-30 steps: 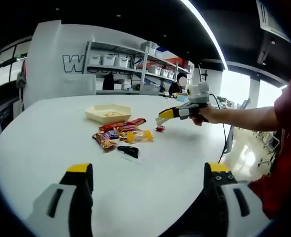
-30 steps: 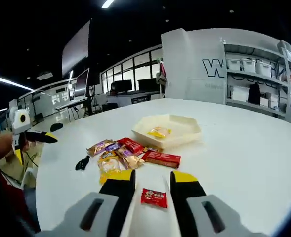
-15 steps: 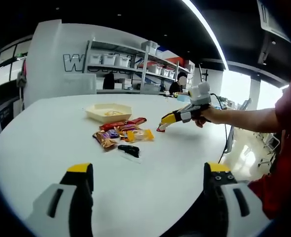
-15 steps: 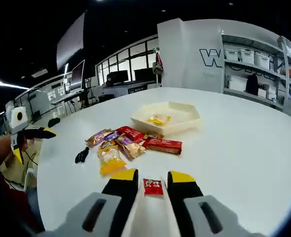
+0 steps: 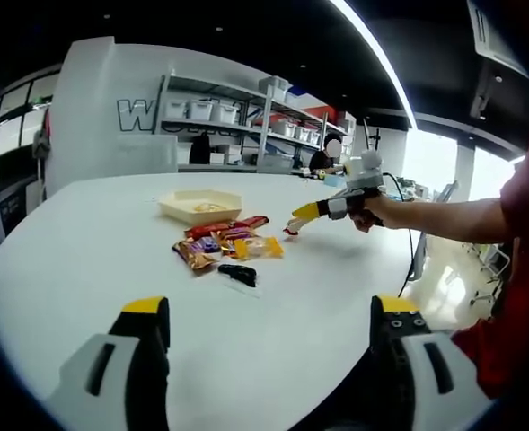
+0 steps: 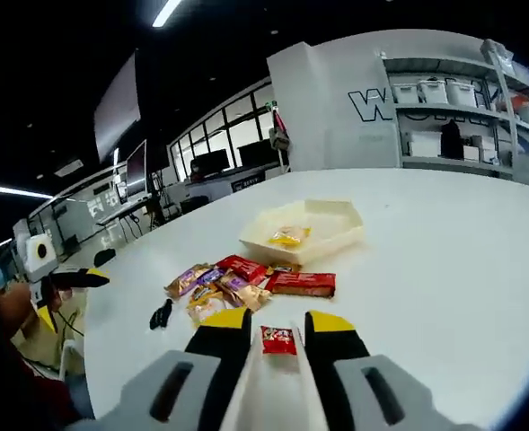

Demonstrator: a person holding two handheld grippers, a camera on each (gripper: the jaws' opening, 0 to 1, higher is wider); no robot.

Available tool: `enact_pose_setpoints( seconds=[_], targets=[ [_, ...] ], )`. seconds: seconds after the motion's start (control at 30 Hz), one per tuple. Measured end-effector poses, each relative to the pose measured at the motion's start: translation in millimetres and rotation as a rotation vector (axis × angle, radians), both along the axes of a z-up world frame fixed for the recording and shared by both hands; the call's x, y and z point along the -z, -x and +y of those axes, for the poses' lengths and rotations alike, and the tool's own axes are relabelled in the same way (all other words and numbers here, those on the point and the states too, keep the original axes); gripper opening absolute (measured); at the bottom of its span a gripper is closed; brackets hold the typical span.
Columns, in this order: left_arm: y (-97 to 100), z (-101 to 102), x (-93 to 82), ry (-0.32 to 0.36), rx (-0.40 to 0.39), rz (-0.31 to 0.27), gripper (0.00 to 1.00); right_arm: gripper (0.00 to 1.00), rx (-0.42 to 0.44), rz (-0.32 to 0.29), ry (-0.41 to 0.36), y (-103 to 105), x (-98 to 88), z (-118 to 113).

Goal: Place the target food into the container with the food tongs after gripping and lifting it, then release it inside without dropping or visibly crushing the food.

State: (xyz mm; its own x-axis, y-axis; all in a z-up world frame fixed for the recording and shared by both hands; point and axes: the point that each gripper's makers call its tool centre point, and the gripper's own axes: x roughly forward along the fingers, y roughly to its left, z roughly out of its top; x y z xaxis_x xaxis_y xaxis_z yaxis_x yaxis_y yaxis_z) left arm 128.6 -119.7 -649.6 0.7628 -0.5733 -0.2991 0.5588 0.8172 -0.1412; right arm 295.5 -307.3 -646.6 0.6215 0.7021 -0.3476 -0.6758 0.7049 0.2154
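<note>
Right tool holding a small red snack packet above the white counter.

In the right gripper view, the right tool (image 6: pixel 277 328) pinches the red packet (image 6: pixel 278 339) between its yellow tips, short of the pile of wrapped snacks (image 6: pixel 237 283) and the cream tray (image 6: pixel 340 235), which holds one yellow snack (image 6: pixel 286 237). In the left gripper view, the left tool (image 5: pixel 268 319) stands wide, holding nothing, low over the counter (image 5: pixel 93 242).

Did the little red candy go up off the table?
Yes. The little red candy, between the right gripper tips, now hangs above the white table, nearer the tray.
</note>
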Motion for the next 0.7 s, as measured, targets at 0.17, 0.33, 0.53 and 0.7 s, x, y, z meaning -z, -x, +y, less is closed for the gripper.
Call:
enact_pose_setpoints(
  seconds=[0.17, 0.33, 0.53, 0.7],
  targets=[
    [-0.8, 0.9, -1.2, 0.004, -0.005, -0.003, 0.91, 0.18, -0.006, -0.026, -0.019, -8.0, -19.6, 7.8],
    [0.9, 0.3, 0.0, 0.002, -0.003, -0.001, 0.91, 0.18, -0.011, -0.050, -0.031, -18.6, -38.2, 14.1],
    [0.7, 2.3, 0.0, -0.001, -0.007, 0.000, 0.91, 0.18, -0.011, -0.085, -0.061, -35.9, -66.2, 24.4],
    [-0.2, 4.9, -1.4, -0.002, -0.013, -0.004, 0.91, 0.18, -0.011, -0.111, -0.079, -46.9, -81.6, 35.5]
  ],
)
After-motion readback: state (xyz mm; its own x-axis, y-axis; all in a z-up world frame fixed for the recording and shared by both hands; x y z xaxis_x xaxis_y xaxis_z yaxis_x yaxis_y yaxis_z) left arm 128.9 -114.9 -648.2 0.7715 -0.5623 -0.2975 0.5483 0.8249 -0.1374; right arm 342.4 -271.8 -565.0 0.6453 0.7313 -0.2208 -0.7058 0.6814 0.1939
